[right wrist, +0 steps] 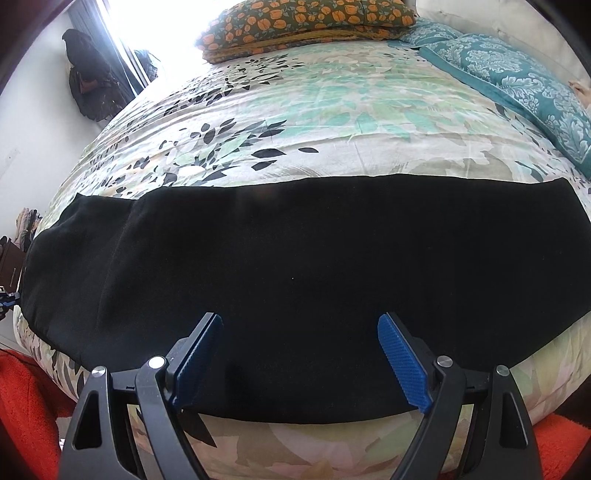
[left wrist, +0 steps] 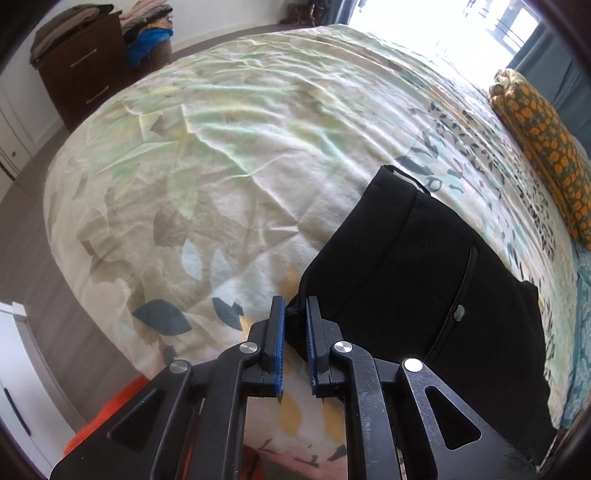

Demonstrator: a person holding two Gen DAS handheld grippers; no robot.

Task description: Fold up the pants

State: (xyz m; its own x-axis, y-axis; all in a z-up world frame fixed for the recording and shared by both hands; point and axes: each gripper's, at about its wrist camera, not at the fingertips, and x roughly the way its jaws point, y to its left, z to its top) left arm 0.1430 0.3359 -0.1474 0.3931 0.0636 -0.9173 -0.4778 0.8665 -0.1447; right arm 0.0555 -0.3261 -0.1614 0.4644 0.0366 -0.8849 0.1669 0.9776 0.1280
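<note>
- The black pants are lying flat along the near edge of the bed, stretched out lengthwise across the right wrist view, seemingly already halved leg over leg so that one long band is waiting for its next fold.
- The left gripper is sitting at the near corner of the waistband end, its blue pads narrowed to a slim gap with a bit of black cloth between them; whether they are actually pinching it cannot be told, though the position suggests a corner grip for lifting that end over.
- The right gripper is hovering over the pants' near edge with its fingers spread wide and nothing between them, probably lining up to take hold of the hem side.
- A folded orange-patterned blanket and a teal pillow are resting toward the far edge, well apart from the pants, leaving room to work.
- No brand, label or writing is showing legibly; only a small button beside a pocket seam is standing out on the cloth.
</note>
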